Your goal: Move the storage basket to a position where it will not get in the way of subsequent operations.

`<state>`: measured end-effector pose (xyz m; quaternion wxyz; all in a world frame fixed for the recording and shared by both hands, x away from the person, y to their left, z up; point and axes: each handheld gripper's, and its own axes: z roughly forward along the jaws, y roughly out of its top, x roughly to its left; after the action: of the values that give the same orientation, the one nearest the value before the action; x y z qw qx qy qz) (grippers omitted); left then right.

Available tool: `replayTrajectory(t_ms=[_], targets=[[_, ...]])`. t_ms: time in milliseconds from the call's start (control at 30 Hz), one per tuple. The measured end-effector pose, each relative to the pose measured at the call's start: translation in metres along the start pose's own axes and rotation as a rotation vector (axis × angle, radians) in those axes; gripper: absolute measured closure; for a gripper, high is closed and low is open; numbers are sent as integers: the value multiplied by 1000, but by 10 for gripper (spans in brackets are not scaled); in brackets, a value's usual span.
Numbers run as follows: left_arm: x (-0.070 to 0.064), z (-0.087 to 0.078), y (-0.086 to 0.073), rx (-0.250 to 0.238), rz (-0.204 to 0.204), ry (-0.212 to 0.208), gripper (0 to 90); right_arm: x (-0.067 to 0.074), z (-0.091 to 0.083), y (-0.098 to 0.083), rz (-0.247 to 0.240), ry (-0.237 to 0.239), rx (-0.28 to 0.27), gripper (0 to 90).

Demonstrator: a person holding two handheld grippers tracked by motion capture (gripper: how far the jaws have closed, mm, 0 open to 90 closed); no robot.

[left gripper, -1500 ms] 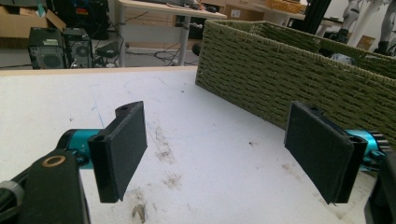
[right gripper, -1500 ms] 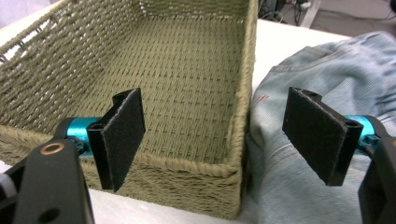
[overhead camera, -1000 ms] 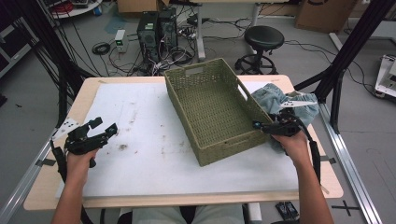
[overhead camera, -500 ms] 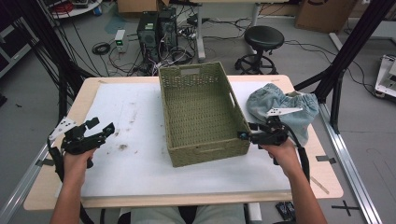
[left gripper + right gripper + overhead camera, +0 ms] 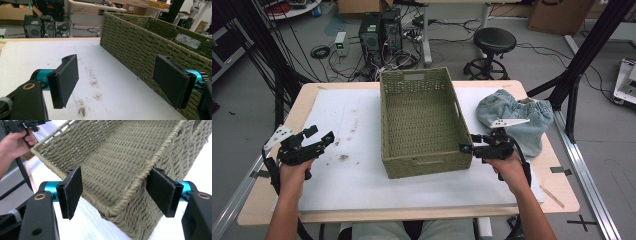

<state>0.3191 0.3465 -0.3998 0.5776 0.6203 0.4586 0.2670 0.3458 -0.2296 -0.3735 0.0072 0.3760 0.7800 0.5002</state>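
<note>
- Basket (image 5: 422, 125) has swung square to the tabletop (image 5: 342, 125) edge; right tongs (image 5: 466, 148) have eased apart a little, now straddling its near corner, pads off the weave
- Left tongs (image 5: 323, 138) apart, empty, basket off to their right
- Judged: straightening done, jeans (image 5: 517, 112) behind right tongs next

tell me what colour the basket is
Olive green woven basket; clearest in the right gripper view.

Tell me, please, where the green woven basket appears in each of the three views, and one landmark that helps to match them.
High view: the basket stands at the table's centre, its near right corner at the right gripper.
Left gripper view: its long side wall fills the upper right.
Right gripper view: its corner sits between the open jaws, the inside above.
Shared landmark: the white mat under the basket, with brown stains.
</note>
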Motion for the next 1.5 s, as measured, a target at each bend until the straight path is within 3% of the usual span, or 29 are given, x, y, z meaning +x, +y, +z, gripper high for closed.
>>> replayTrajectory(t_ms=[33,100,167,267,333,400,467,600,767,967,1067,1300,1433,1500], targets=[[0,0,0,-2,0,-1,211,-2,-1,1,2,3,3,297],[0,-1,0,-3,2,-2,212,-3,-8,1,-29,-105,-34,282],[-1,-1,0,-3,3,-4,212,-7,-15,1,-27,-111,-64,280],[-2,0,0,3,4,-8,212,-6,-18,2,-94,-160,-65,286],[-2,1,0,1,5,-9,211,-5,-16,5,-146,-179,-66,339],[-3,0,1,-2,7,-8,211,-7,-13,8,-159,-142,-77,380],[-4,1,1,-2,8,-9,212,-9,-6,12,-186,-147,-57,432],[-5,3,0,7,6,-19,212,-18,11,18,-174,-127,-8,509],[-5,3,0,9,0,-18,211,-19,14,19,-158,-119,-21,526],[-6,5,0,14,0,-21,212,1,19,18,-212,-53,-16,553],[-9,6,3,-1,-38,-68,212,14,25,19,-242,-9,-19,553],[-25,11,10,9,12,-97,212,33,41,19,-274,34,-13,538],[-28,13,11,1,23,-102,212,47,51,17,-300,86,-12,461],[-28,13,14,-5,13,-110,212,53,53,17,-331,68,-19,438]])
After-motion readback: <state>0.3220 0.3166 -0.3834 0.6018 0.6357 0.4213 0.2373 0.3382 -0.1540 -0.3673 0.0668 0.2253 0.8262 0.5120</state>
